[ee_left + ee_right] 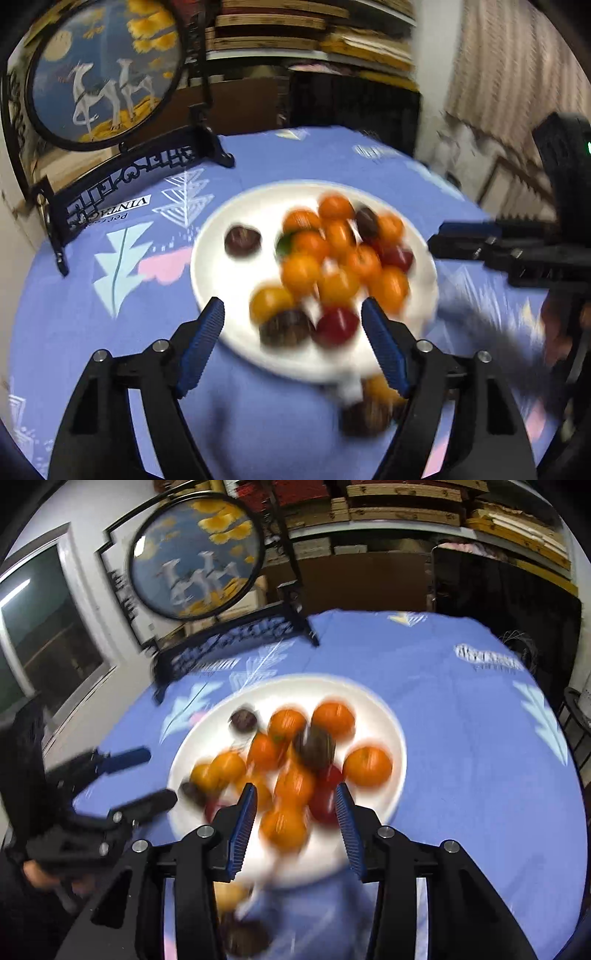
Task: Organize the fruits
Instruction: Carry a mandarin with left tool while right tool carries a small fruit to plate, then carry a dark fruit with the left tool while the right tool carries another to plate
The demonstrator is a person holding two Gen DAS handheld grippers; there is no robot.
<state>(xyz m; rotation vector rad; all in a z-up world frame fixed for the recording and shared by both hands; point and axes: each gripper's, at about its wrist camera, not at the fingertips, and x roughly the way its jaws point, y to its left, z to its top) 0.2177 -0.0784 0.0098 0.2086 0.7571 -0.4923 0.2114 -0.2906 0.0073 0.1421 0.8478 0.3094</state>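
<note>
1. Nearest, the left hand-held gripper (291,314) hangs with its blue pads spread wide and nothing between them; the dark fruit and the red fruit (336,325) seen in the gap lie on the plate below.
2. The right hand-held gripper (295,797) is also parted, more narrowly, and empty; an orange fruit (284,827) shows in its gap, resting on the plate.
3. Just under and a little nearer than both, off the plate's near rim, two stray fruits sit on the surface: a dark one (364,415) and an orange one (376,386), touching or nearly so. They are round, so no long axis matters.
4. In my judgement these strays are the next pick. They lie below the left one's right finger and below the right one's left finger, between the two hands; neither is clearly nearer.
5. Farther out, the white plate (210,254) holds the main heap of fruit, mostly orange, with one dark fruit (242,240) apart at its left.
</note>
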